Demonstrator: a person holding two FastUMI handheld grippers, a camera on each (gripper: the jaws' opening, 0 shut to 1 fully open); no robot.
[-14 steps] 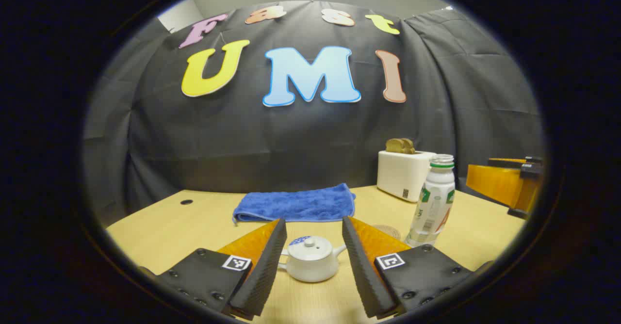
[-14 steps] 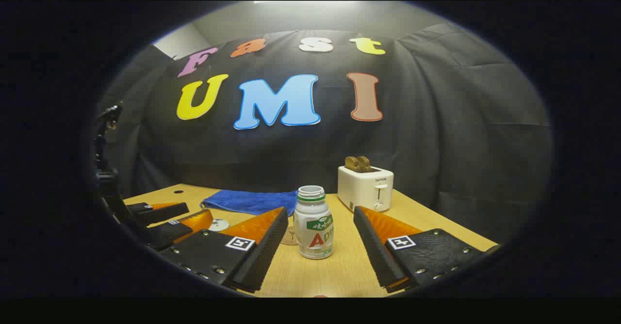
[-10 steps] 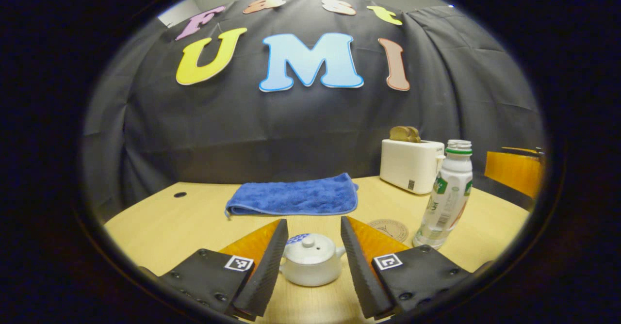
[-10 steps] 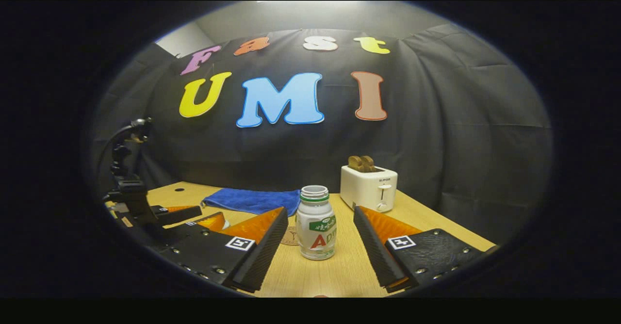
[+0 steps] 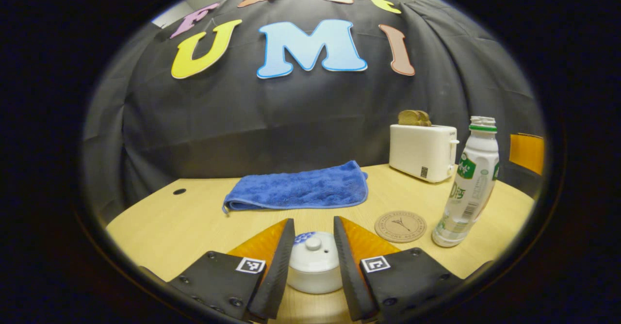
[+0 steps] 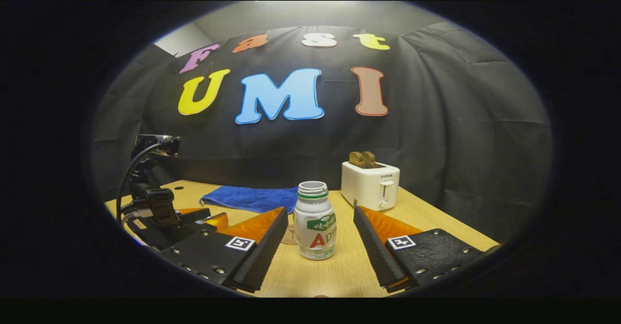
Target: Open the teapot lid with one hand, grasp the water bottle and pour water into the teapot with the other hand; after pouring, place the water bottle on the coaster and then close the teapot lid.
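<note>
The left gripper [image 5: 313, 258] has come down and forward over the last moment: the small white ceramic teapot [image 5: 314, 269], a little way ahead of it before, now sits between its two fingers. The fingers have drawn somewhat closer but stay apart, flanking the round lid with its small knob [image 5: 313, 243]; nothing is gripped. The lid is still on the pot, so I judge the lid-lifting step is only about to begin.

The right gripper [image 6: 318, 253] has hardly moved. It hangs with its fingers spread wide, and the white plastic water bottle with a green neck ring [image 6: 314, 227] stands upright on the pale wooden table [image 6: 339, 275] between and just beyond them, untouched and uncapped.

In the left gripper view, the round brown cork coaster [image 5: 400, 226] lies just left of the bottle, bare, to the right of the teapot. A folded blue towel [image 5: 296, 191] lies further back, and a white toaster holding two slices of bread [image 5: 422, 152] stands at the rear right.

The rules here bar reading the bottle label. The coaster carries a printed ring of text too small to read, and the toaster's front marking is likewise illegible.
</note>
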